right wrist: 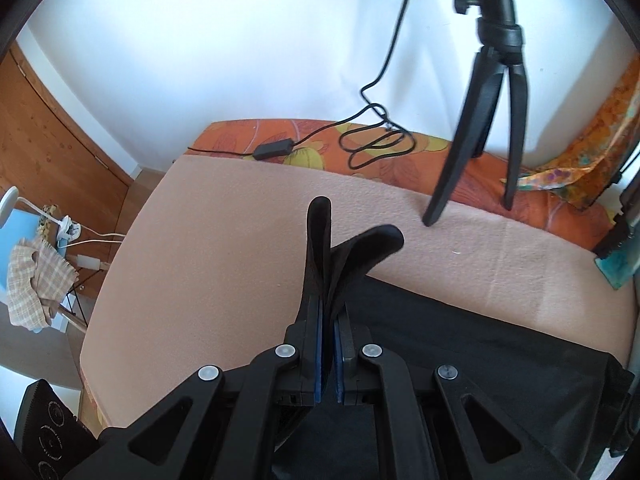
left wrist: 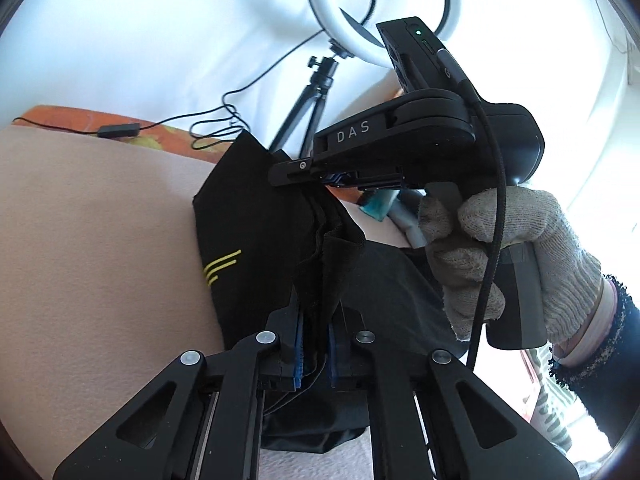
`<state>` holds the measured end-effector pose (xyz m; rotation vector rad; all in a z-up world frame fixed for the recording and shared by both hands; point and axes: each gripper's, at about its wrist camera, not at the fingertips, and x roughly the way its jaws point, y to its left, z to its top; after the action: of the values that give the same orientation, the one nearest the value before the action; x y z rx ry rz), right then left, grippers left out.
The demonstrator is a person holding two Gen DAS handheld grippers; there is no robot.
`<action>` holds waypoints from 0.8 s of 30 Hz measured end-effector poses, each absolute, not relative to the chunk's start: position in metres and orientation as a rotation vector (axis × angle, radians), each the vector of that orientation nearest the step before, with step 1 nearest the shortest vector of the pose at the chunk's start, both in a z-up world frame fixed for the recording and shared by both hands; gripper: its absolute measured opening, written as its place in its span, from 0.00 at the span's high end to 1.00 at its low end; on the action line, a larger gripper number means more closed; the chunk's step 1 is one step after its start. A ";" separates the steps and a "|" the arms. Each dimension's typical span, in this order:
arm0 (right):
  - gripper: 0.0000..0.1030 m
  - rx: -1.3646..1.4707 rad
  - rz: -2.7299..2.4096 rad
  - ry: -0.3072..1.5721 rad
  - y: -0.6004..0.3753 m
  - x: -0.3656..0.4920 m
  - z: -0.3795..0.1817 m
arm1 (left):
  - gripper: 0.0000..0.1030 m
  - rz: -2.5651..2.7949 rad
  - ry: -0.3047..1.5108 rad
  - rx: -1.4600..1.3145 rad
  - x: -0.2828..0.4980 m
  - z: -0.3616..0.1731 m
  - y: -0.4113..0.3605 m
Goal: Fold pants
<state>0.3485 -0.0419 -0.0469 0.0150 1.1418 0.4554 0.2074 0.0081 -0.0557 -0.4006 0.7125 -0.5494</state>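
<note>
The black pants (left wrist: 256, 236), with yellow stripes on one part, are lifted off the beige blanket (left wrist: 100, 240). My left gripper (left wrist: 315, 320) is shut on a bunched edge of the pants. My right gripper (left wrist: 288, 176) shows in the left wrist view, held by a gloved hand, shut on the same edge higher up. In the right wrist view my right gripper (right wrist: 329, 320) is shut on black cloth that sticks up between the pads, and the rest of the pants (right wrist: 460, 360) lies on the blanket (right wrist: 200, 260) to the right.
A black tripod (right wrist: 492, 120) with a ring light (left wrist: 352, 12) stands at the back of the bed on an orange patterned sheet (right wrist: 312, 144). A cable with a black inline box (right wrist: 274, 150) lies there. A wooden door (right wrist: 44, 132) and a small stand with a checked cloth (right wrist: 32, 280) are at left.
</note>
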 end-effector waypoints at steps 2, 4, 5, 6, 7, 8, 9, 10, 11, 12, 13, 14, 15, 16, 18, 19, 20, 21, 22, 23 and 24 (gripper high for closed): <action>0.98 0.014 0.436 1.131 -0.060 0.345 -0.041 | 0.93 -0.584 0.716 -0.403 0.206 -0.052 -0.004; 0.98 0.001 0.414 1.122 -0.075 0.342 -0.039 | 0.93 -0.615 0.721 -0.405 0.209 -0.052 -0.020; 0.98 -0.009 0.402 1.118 -0.083 0.340 -0.038 | 0.93 -0.631 0.725 -0.406 0.211 -0.053 -0.030; 0.98 -0.018 0.389 1.116 -0.090 0.338 -0.038 | 0.93 -0.642 0.728 -0.408 0.214 -0.055 -0.039; 0.98 -0.027 0.373 1.114 -0.098 0.336 -0.039 | 0.93 -0.655 0.733 -0.413 0.215 -0.057 -0.048; 0.98 -0.034 0.360 1.114 -0.108 0.335 -0.040 | 0.93 -0.665 0.738 -0.415 0.213 -0.058 -0.058; 0.98 -0.038 0.347 1.115 -0.116 0.334 -0.041 | 0.93 -0.677 0.745 -0.419 0.213 -0.061 -0.066; 0.98 -0.038 0.333 1.117 -0.125 0.333 -0.043 | 0.93 -0.687 0.754 -0.421 0.214 -0.063 -0.074; 0.98 -0.036 0.322 1.121 -0.134 0.332 -0.046 | 0.93 -0.698 0.763 -0.425 0.216 -0.066 -0.079; 0.98 -0.035 0.312 1.124 -0.143 0.331 -0.048 | 0.93 -0.709 0.774 -0.429 0.219 -0.068 -0.086; 0.98 -0.039 0.300 1.126 -0.151 0.330 -0.050 | 0.93 -0.720 0.786 -0.438 0.222 -0.072 -0.092; 0.98 -0.043 0.290 1.128 -0.158 0.329 -0.052 | 0.93 -0.731 0.796 -0.448 0.225 -0.075 -0.098; 0.98 -0.049 0.282 1.129 -0.165 0.328 -0.053 | 0.93 -0.738 0.803 -0.452 0.229 -0.078 -0.102; 0.98 -0.056 0.272 1.128 -0.172 0.327 -0.054 | 0.93 -0.746 0.807 -0.452 0.231 -0.079 -0.107; 0.98 -0.067 0.255 1.126 -0.187 0.327 -0.050 | 0.93 -0.763 0.810 -0.449 0.233 -0.077 -0.118; 0.98 -0.070 0.246 1.125 -0.193 0.327 -0.048 | 0.93 -0.773 0.810 -0.448 0.234 -0.076 -0.123; 0.98 -0.072 0.237 1.123 -0.201 0.327 -0.046 | 0.93 -0.783 0.811 -0.448 0.239 -0.077 -0.128; 0.98 -0.071 0.229 1.123 -0.209 0.326 -0.043 | 0.93 -0.793 0.811 -0.445 0.240 -0.076 -0.134; 0.98 -0.069 0.221 1.123 -0.217 0.327 -0.041 | 0.93 -0.804 0.811 -0.438 0.240 -0.074 -0.140; 0.98 -0.069 0.214 1.122 -0.224 0.325 -0.038 | 0.93 -0.814 0.812 -0.433 0.238 -0.074 -0.148; 0.98 -0.071 0.205 1.122 -0.230 0.324 -0.036 | 0.93 -0.825 0.814 -0.427 0.231 -0.070 -0.155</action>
<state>0.3239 -0.2299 -0.0362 -0.0711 1.1220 0.2049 0.2310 -0.1548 -0.0703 -0.4270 0.8138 -0.8252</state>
